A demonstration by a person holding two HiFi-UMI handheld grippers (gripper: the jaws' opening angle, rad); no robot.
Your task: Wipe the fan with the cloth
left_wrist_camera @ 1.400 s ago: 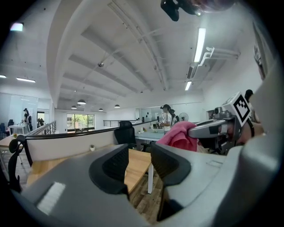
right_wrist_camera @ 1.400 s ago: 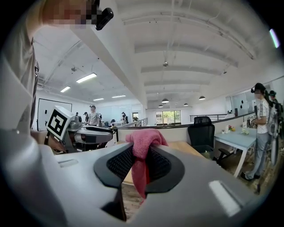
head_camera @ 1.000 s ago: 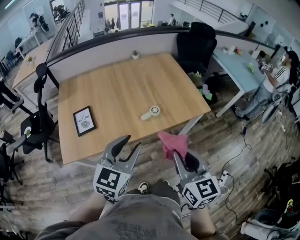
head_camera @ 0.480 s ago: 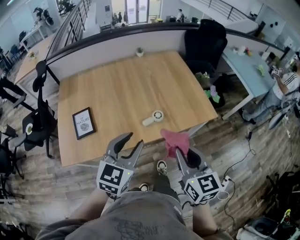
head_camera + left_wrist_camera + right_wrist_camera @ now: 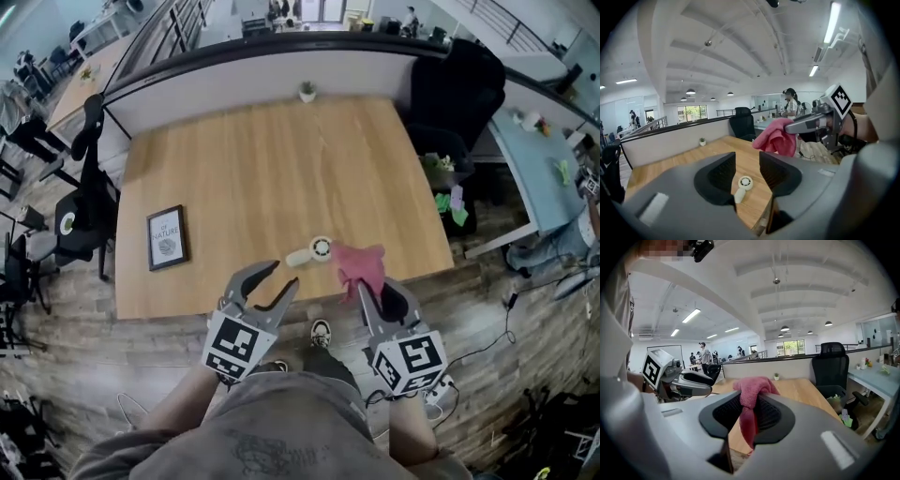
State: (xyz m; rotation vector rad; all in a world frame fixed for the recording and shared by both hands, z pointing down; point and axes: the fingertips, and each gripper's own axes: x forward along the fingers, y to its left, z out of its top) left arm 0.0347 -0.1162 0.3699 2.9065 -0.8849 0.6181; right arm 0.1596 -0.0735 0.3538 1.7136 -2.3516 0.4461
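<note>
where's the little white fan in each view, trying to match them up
Head view: fan lower centre, just left of the pink cloth.
Left gripper view: fan low centre, between the open jaws.
Right gripper view: not in it.
Shared landmark: the pink cloth, in all three views.

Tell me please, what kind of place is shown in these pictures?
Most likely an open-plan office: a wooden desk stands against a low partition, a black office chair is beside it, and strip lights run along the high ceiling.
</note>
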